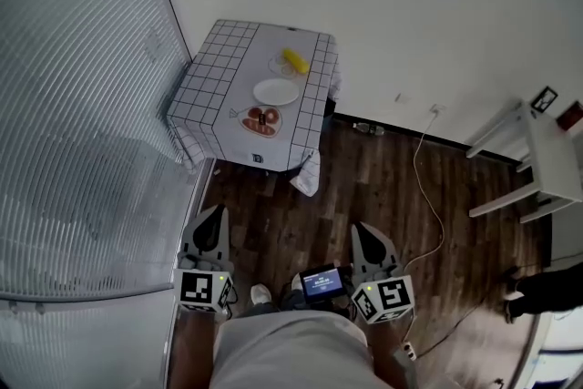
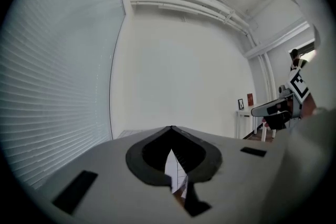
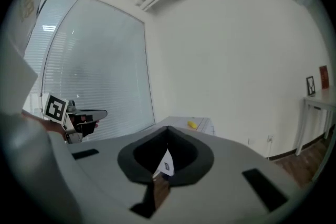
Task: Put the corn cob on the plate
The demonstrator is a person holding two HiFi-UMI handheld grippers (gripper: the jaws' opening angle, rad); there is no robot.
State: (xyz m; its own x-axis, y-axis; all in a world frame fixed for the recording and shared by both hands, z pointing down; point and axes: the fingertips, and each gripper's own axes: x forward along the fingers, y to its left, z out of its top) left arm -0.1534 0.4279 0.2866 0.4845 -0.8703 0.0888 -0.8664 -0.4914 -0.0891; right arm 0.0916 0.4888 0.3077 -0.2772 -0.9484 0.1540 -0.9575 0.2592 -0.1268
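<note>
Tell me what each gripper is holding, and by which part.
Nothing is held. The left gripper and the right gripper are both shut and empty; the corn cob lies untouched on the far table.

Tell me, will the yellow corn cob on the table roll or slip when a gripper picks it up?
The corn cob looks long and rounded, so it may roll if nudged sideways. It lies straight, so it is probably stiff. Slipperiness: too small to tell.
</note>
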